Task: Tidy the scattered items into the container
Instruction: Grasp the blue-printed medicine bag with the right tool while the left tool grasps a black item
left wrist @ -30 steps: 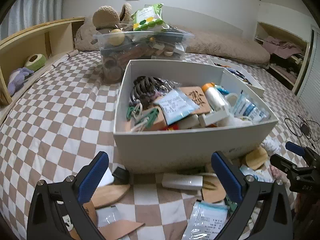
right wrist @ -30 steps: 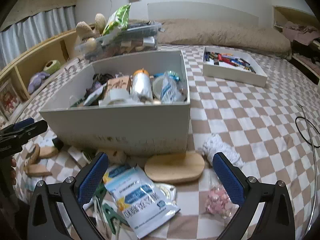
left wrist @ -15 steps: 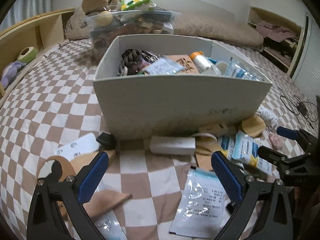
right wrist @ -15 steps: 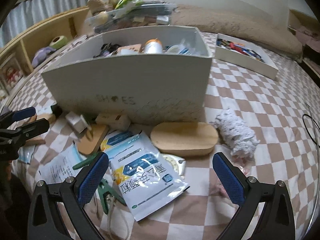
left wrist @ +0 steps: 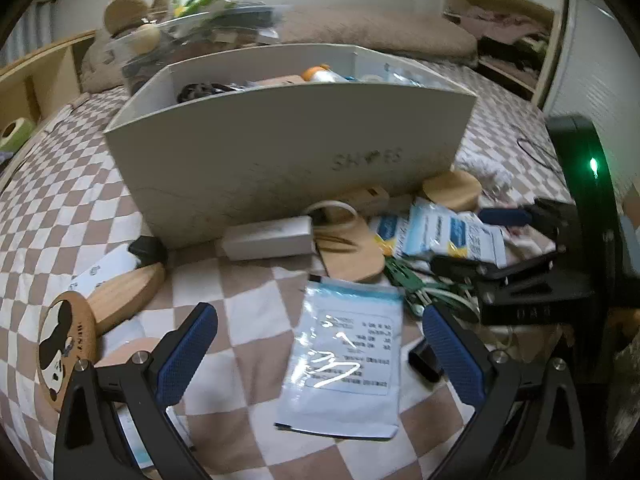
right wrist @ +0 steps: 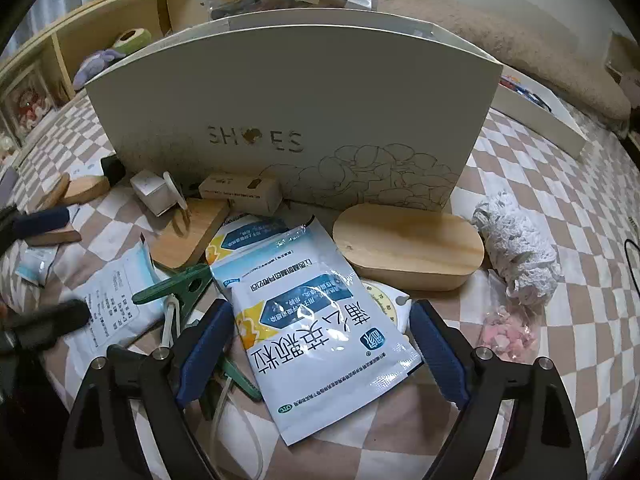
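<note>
The white shoe box (left wrist: 280,148) (right wrist: 288,92) holds several items. My left gripper (left wrist: 316,340) is open, low over a clear labelled sachet (left wrist: 344,360) lying flat on the checked bedspread. My right gripper (right wrist: 316,344) is open, its fingers either side of a blue-and-white medicine pouch (right wrist: 320,332). Scattered before the box: an oval wooden block (right wrist: 408,248), green clothes pegs (right wrist: 180,284), a white charger box (left wrist: 268,236), a wooden coaster with a cartoon (left wrist: 68,344).
A crumpled white cloth (right wrist: 516,248) and a bag of pink bits (right wrist: 508,336) lie right of the pouch. A clear bin of goods (left wrist: 192,40) stands behind the box. A shallow white tray (right wrist: 536,108) sits at back right. Wooden shelves (right wrist: 112,28) line the left.
Both grippers have dropped lower and closer to the bedspread. The left now straddles the clear sachet; the right now straddles the blue-and-white pouch. Both stay open.
</note>
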`<action>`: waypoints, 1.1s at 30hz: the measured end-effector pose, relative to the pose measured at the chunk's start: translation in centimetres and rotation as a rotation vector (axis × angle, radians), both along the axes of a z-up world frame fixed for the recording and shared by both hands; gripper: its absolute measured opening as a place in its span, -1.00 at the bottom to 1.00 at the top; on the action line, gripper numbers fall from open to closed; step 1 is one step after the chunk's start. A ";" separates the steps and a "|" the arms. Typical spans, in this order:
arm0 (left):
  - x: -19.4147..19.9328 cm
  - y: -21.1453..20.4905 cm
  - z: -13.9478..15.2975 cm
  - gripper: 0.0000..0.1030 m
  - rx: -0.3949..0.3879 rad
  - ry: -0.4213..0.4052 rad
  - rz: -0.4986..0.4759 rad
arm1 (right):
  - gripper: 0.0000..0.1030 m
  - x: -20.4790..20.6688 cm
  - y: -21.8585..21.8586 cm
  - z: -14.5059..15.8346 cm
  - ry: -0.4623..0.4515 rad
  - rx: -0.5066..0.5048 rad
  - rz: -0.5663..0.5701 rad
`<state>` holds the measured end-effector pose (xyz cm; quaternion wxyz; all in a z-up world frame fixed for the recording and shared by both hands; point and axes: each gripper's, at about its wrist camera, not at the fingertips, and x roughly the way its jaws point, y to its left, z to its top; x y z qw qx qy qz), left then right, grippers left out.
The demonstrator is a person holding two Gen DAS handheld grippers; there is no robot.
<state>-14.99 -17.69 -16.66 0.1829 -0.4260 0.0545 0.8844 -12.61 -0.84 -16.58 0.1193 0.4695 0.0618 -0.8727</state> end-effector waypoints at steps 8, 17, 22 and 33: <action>0.8 0.8 -0.2 1.00 0.010 0.001 -0.045 | 0.31 -0.1 0.8 0.4 0.009 -0.040 -0.014; 1.2 1.5 0.5 1.00 0.172 -0.057 -0.153 | 0.22 -0.2 3.0 1.9 0.025 -0.266 -0.059; 1.4 2.5 0.3 0.90 0.151 -0.084 -0.180 | 0.22 0.0 3.1 2.1 0.035 -0.270 -0.074; 1.9 4.2 -1.3 0.13 0.074 -0.128 -0.226 | 0.22 0.0 2.5 2.4 0.039 -0.277 -0.041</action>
